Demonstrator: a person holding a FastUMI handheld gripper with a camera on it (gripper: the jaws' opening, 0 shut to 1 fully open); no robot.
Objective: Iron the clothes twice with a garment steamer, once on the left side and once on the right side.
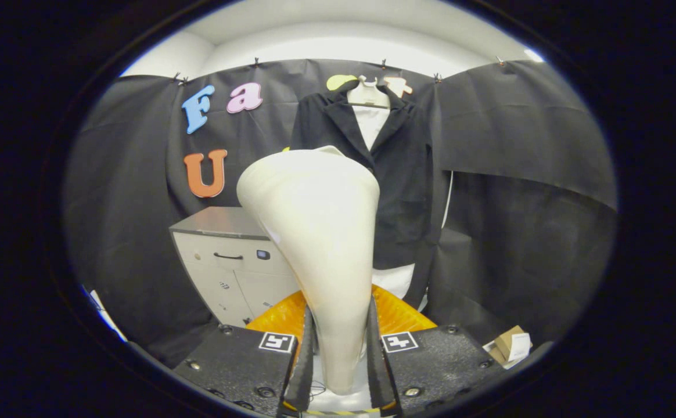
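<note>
A cream garment steamer (320,232) stands upright between my fingers, its wide head rising well above them. My gripper (339,348) is shut on the steamer's narrow handle, one finger pressing each side. Beyond it, a black jacket (396,174) hangs on a white mannequin torso (371,101) against the booth's black cloth wall, with a white shirt showing at the collar and below the hem. The steamer's head stands short of the jacket and covers part of its left half from view.
A grey cabinet (227,255) with a drawer handle stands to the left of the jacket. An orange object (399,313) lies low behind the steamer's handle. A small cardboard box (509,345) sits on the floor to the right.
</note>
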